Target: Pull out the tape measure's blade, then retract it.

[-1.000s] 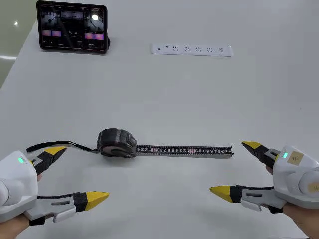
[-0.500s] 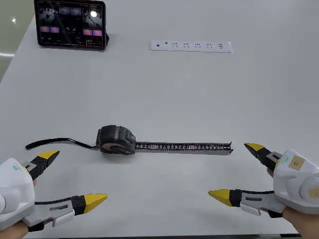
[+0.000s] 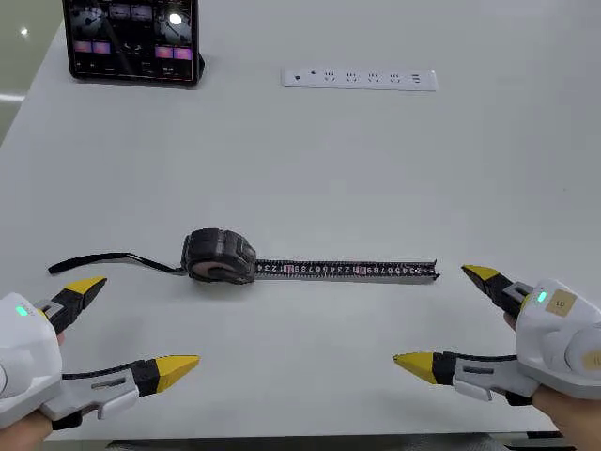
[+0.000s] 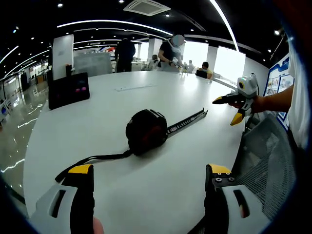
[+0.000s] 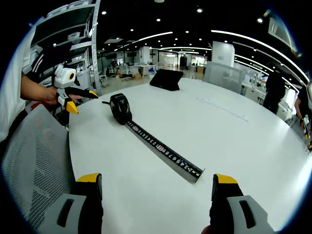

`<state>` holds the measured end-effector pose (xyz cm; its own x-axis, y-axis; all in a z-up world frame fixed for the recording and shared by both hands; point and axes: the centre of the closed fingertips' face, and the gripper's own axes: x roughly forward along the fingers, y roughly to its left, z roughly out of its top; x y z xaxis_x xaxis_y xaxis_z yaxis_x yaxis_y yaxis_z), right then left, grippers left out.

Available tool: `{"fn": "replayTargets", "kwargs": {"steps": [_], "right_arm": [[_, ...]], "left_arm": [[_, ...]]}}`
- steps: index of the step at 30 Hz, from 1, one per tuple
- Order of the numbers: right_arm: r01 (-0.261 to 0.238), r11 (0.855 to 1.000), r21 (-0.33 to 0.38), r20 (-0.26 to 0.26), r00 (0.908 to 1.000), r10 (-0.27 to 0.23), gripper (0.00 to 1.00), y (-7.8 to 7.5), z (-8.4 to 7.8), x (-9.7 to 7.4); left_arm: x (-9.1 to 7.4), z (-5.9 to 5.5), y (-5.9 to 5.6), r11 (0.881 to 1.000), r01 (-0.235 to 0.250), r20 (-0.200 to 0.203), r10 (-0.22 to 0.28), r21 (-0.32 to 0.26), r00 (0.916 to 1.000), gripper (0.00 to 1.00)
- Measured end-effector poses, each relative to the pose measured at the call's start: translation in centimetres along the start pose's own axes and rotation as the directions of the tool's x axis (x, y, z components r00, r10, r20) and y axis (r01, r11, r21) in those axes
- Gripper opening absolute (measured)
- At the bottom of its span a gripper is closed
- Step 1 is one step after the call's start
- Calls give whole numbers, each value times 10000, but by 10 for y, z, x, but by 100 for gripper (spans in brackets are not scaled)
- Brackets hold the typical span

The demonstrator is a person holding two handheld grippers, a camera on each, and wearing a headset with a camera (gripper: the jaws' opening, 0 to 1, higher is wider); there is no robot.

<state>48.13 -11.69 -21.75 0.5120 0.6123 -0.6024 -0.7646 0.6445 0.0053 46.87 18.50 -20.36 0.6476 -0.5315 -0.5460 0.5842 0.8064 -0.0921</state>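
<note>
A black tape measure (image 3: 219, 256) lies on the white table (image 3: 310, 169), its blade (image 3: 346, 271) drawn out to the right and lying flat, its wrist strap (image 3: 103, 258) trailing left. The case (image 4: 146, 130) and blade (image 5: 163, 147) lie ahead of both gripper views. My left gripper (image 3: 139, 321) is open at the table's near left, short of the strap. My right gripper (image 3: 453, 318) is open at the near right, just beyond the blade's hooked end (image 3: 435, 272). Neither touches the tape measure.
A tablet (image 3: 131, 42) stands at the far left of the table and a white power strip (image 3: 360, 79) lies at the far middle. Several people (image 4: 171, 52) are in the room beyond the far edge. A grey mesh chair (image 5: 34, 165) sits by the near edge.
The head camera has tipped a little, shifting the scene. My left gripper has drawn back slightly toward the near edge. The tape measure and blade lie as before.
</note>
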Motion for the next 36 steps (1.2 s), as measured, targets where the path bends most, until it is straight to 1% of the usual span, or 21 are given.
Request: {"fn": "replayTargets", "kwargs": {"steps": [9, 16, 19, 24, 36], "right_arm": [[-42, 10000, -28, -68, 10000, 42, 93, 2, -1, -2], [-68, 10000, -53, -105, 9999, 67, 94, 2, -1, -2], [-66, 9999, -93, -122, 9999, 65, 94, 2, -1, -3], [-71, 9999, -105, -115, 9999, 70, 94, 2, 0, -4], [-80, 9999, -83, -153, 9999, 79, 94, 3, -2, -6]], "left_arm": [[-1, -3, -2, 10000, 42, -79, -42, -14, 10000, 94], [-1, -1, -1, 10000, 38, -50, -38, -25, 10000, 95], [-2, 0, 0, 10000, -11, -43, 12, 72, 10000, 97], [-2, 0, -1, 10000, 11, -129, -11, 68, 9999, 98], [-2, 0, -1, 10000, 63, -116, -63, -2, 9999, 98]]}}
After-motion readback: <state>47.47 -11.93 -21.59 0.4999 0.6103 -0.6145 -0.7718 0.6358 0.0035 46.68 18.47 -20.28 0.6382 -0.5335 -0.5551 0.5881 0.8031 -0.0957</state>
